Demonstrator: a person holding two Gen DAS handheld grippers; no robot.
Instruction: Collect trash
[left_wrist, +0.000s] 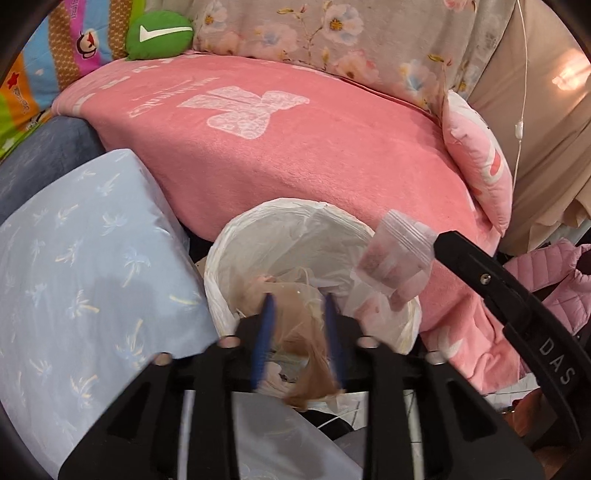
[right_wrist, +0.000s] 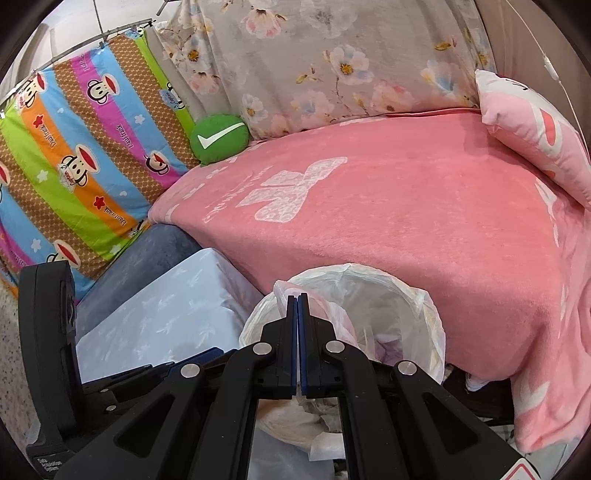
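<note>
Left gripper (left_wrist: 301, 321) jaws apart, brown bag (left_wrist: 306, 354) maybe dropping; right gripper (right_wrist: 297, 299) clamped on zip pouch (left_wrist: 397, 258), could miss bin (left_wrist: 221, 266).

The right gripper (left_wrist: 436, 240) arm carries the white letters "DAS"; the striped monkey-print sheet (right_wrist: 85, 158) repeats "Paul Frank". The green cushion (right_wrist: 218, 137) bears a white check mark; lettering on the pink blanket (right_wrist: 369, 221) is illegible.
</note>
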